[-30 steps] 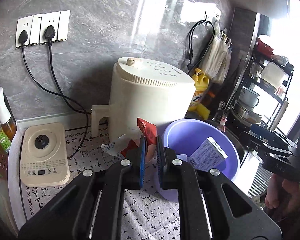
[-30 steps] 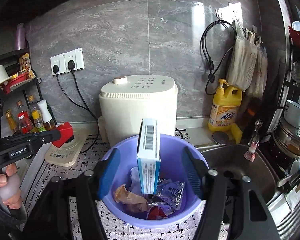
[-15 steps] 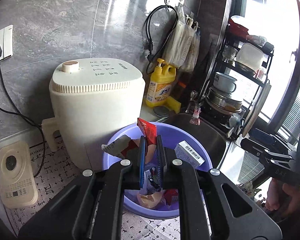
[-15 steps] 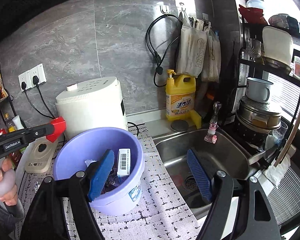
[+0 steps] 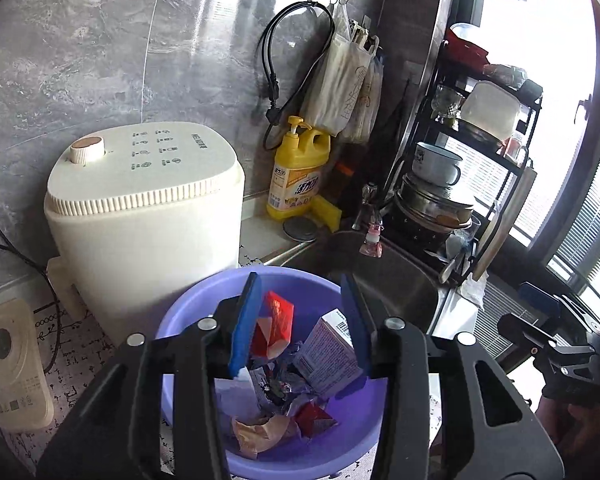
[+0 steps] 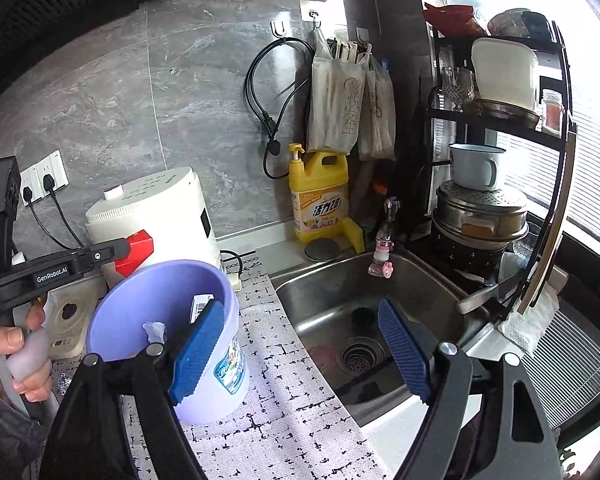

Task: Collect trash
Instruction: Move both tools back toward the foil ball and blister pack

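my left gripper (image 5: 300,320) hangs over the purple bucket (image 5: 352,436), its blue-padded fingers (image 5: 242,324) spread apart with nothing clamped between them. in the gap between the pads sits a red and white wrapper (image 5: 274,326); it lies close against the inner face of my left-hand pad, and i cannot tell whether it touches the pad or is already loose. just to its right, under the other pad, a white carton with a barcode (image 5: 326,352) leans tilted inside the bucket. below them the bucket bottom holds a crumpled brown paper scrap (image 5: 256,432), a small red packet (image 5: 314,420) and some silvery foil (image 5: 296,386), all piled together.

the bucket stands on the patterned mat (image 6: 292,420) on the counter, just in front of the cream appliance (image 5: 148,216) and beside the left rim of the steel sink (image 6: 364,320).

my right gripper (image 6: 304,352) is held lower right of the bucket, its fingers wide open and empty, one pad in front of the bucket's wall, the other over the sink basin. from that side i see the bucket's rim, the top of the barcode carton (image 6: 202,306) poking up inside, and the red wrapper at the tip of my left gripper (image 6: 134,250) above the bucket's far rim.

a yellow detergent bottle (image 6: 320,196) stands at the back edge of the counter against the wall, well apart from the bucket.
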Tool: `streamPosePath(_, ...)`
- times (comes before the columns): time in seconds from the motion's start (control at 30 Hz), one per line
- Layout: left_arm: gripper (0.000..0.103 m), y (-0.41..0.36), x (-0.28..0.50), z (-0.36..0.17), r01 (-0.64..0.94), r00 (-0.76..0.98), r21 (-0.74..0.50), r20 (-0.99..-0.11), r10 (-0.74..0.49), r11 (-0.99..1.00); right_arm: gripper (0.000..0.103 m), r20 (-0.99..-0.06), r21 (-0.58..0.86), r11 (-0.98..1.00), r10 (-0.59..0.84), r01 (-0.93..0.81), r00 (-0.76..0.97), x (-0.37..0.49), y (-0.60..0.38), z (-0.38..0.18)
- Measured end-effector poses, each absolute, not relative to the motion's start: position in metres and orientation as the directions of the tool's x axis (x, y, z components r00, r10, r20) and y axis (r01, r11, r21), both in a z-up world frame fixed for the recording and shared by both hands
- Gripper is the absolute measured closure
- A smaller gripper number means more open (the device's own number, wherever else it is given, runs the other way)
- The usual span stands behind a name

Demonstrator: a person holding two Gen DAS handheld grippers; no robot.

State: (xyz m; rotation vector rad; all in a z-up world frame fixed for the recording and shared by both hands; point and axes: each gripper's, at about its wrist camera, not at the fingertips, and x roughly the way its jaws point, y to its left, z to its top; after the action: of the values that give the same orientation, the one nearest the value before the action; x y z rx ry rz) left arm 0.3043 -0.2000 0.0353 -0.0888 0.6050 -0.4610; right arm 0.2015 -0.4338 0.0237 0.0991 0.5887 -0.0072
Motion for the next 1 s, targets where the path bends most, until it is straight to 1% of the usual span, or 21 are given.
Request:
streamPosePath(0.03,0.035,-0.197,0.3,0.037,0.388,0.737,-0.209,-0.515,-0.438,0.898,0.019,-0.555,0.093,0.995,0.029,0.028,0.831,0.201,-0.433,0.024)
streamPosePath(0.07,0.029,-0.193,0.296,0.039,0.382,0.748,-0.204,-0.504,-0.432,0.901,0.017,-0.555,0.093,0.995,0.035,0.02,0.831,0.201,-0.431,0.023)
streamPosePath(0.2,0.019,-0.174,0.284,0.04,0.337,0.769,-0.196,-0.507,-0.39,0.921,0.013,-0.553,0.097,0.995,0.068,-0.016,0.831,0.2,-0.423,0.021)
streamPosePath(0.27,0.011,-0.164,0.277,0.039,0.316,0.778,-0.192,-0.508,-0.369,0.929,0.01,-0.552,0.11,0.993,0.097,-0.044,0.828,0.201,-0.417,0.02)
streamPosePath(0.3,0.01,-0.159,0.273,0.039,0.303,0.784,-0.189,-0.508,-0.357,0.934,0.008,-0.551,0.114,0.992,0.113,-0.059,0.827,0.201,-0.413,0.019)
streamPosePath(0.37,0.006,-0.149,0.265,0.039,0.275,0.794,-0.184,-0.51,-0.331,0.944,0.008,-0.549,0.117,0.989,0.142,-0.093,0.824,0.202,-0.404,0.019)
streamPosePath(0.63,0.006,-0.106,0.232,0.035,0.14,0.822,-0.164,-0.53,-0.207,0.976,0.008,-0.56,0.161,0.959,0.282,-0.232,0.779,0.206,-0.364,0.012)
streamPosePath(1.0,0.006,-0.034,0.184,0.021,-0.059,0.825,-0.161,-0.563,-0.043,0.985,0.008,-0.581,0.191,0.898,0.428,-0.395,0.692,0.202,-0.3,-0.002)
